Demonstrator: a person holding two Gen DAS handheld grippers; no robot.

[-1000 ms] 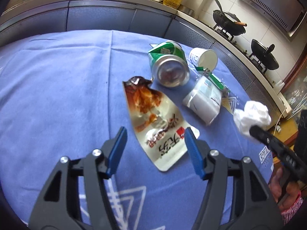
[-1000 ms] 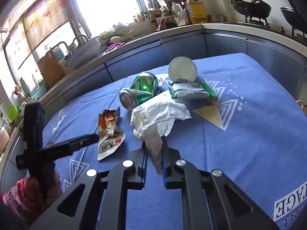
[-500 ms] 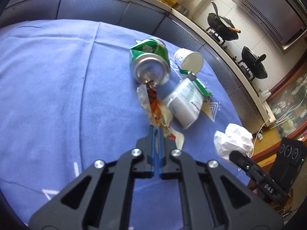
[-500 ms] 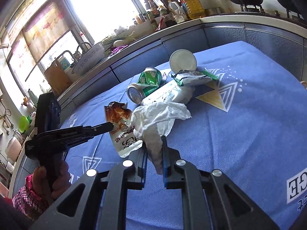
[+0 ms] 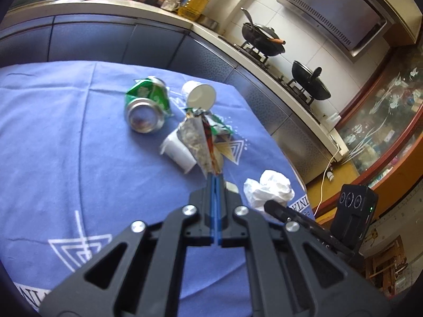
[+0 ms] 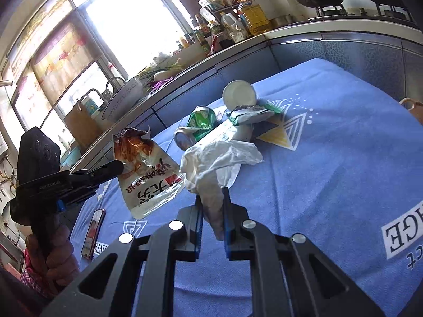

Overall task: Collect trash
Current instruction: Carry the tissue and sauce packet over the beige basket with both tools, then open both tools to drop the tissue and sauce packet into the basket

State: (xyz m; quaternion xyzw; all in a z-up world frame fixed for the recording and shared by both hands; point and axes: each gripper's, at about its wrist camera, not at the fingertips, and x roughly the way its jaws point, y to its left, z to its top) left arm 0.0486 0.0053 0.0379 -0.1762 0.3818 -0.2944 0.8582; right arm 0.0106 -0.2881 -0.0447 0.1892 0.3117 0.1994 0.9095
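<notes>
Left wrist view: the left gripper (image 5: 215, 178) has its blue fingers (image 5: 213, 198) pressed together on the bottom edge of a snack pouch (image 5: 199, 142), which stands edge-on above the blue cloth (image 5: 66, 145), clear of it. Beyond the pouch, a crushed green can (image 5: 145, 107) lies on its side on the cloth, its open end toward the camera; to the can's right a white cup (image 5: 199, 95) lies tipped over, and nearer, right of the can, a white carton (image 5: 177, 150) rests beside a green wrapper (image 5: 219, 126). Well to the can's right, off toward the cloth's edge, the right gripper (image 5: 267, 204) carries a crumpled tissue (image 5: 269, 189). Right wrist view: the right gripper (image 6: 212, 206) pinches the tissue (image 6: 216, 161) between its blue fingers (image 6: 198, 219), the paper bunched in the narrow gap and flaring above the tips. Left of the can (image 6: 197, 126), the left gripper (image 6: 120, 166) holds the pouch (image 6: 148, 171) up off the cloth (image 6: 330, 171), printed face to the camera, torn top uppermost. The cup (image 6: 239, 95) and wrapper (image 6: 251, 112) lie right of the can. A phone (image 6: 92, 228) lies on the cloth far left of the can, below the pouch. Woks (image 5: 263, 43) sit on the stove behind.
</notes>
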